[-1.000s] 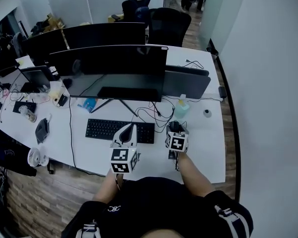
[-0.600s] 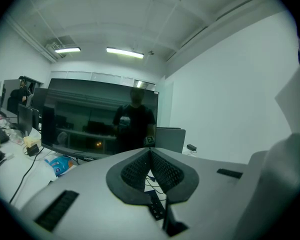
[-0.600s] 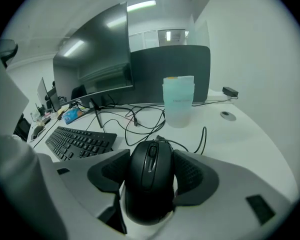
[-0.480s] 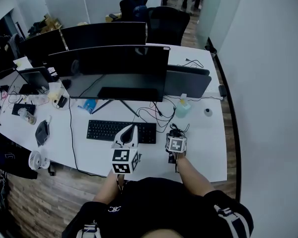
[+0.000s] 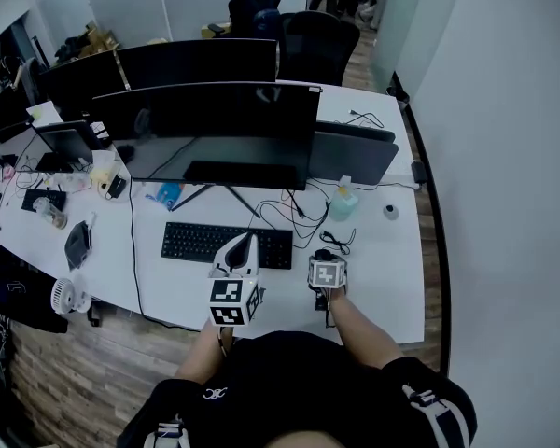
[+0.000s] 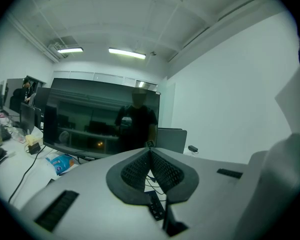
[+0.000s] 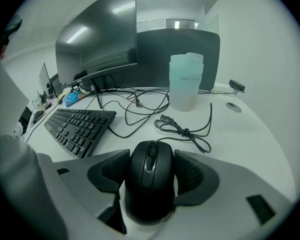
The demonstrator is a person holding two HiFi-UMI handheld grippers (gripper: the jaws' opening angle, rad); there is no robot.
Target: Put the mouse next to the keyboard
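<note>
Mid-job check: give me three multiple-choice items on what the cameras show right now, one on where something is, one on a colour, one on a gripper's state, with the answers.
1. In the right gripper view, where does the keyboard lie relative to the mouse?
A. To its right
B. To its left
C. Under it

2. What colour is the mouse?
A. White
B. Red
C. Black

3. How do the jaws of the left gripper stand?
A. Together, with nothing between them
B. Wide apart
C. Closed on a pen

Answers:
1 B: the keys lie left of the mouse, with bare desk between them.
2 C: its shell and wheel both look black.
3 A: the left gripper view shows the jaws meeting at the tips, with nothing held.
</note>
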